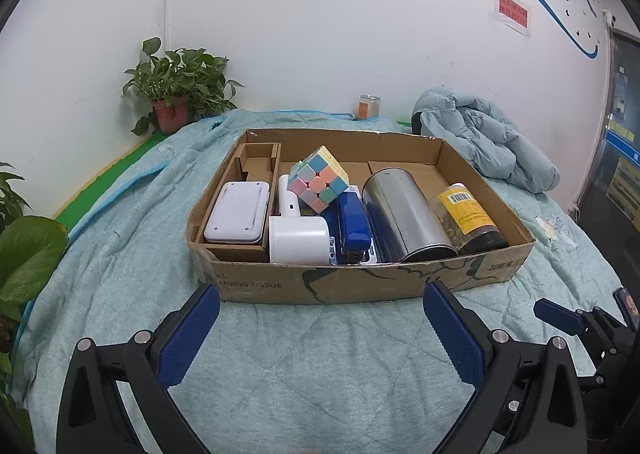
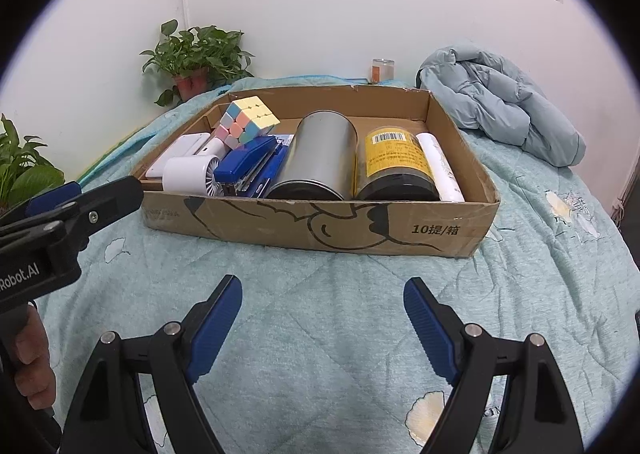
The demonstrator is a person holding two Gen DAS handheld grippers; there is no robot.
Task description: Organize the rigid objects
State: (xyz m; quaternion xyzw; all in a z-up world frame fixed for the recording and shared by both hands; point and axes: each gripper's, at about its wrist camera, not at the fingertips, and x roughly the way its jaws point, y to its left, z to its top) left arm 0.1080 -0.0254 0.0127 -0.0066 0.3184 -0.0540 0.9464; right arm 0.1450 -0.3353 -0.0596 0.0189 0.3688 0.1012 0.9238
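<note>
Judging from how things lie, the sorting looks nearly or wholly finished: every hard item in view already sits inside the cardboard box [image 1: 360,286] on the quilt-covered bed [image 1: 120,213]. A white case [image 1: 237,211] fills the small cardboard compartment at the left. Beside it lies a white handheld fan [image 1: 298,240], then a blue stapler [image 1: 353,228] with a pastel puzzle cube [image 1: 319,178] perched on top, tilted on one corner. Next come a metal tin [image 1: 404,213] and a yellow-labelled jar [image 1: 472,217], both on their sides and touching. A white tube [image 2: 438,167] rests between the jar and the right wall (seen only from the right wrist view).

The left tool [image 1: 320,318] hangs just in front of the box with its jaws spread wide and nothing between them. The right tool [image 2: 322,314] is likewise wide open and empty, pointing at the box from the near side.

Nothing rigid lies loose on the quilt near the box. A small can [image 1: 369,106] stands by the wall and a puffy jacket [image 1: 480,137] lies at the right; whether the can belongs to the task I cannot tell. What may remain is steadying the cube, which looks likely to topple.
</note>
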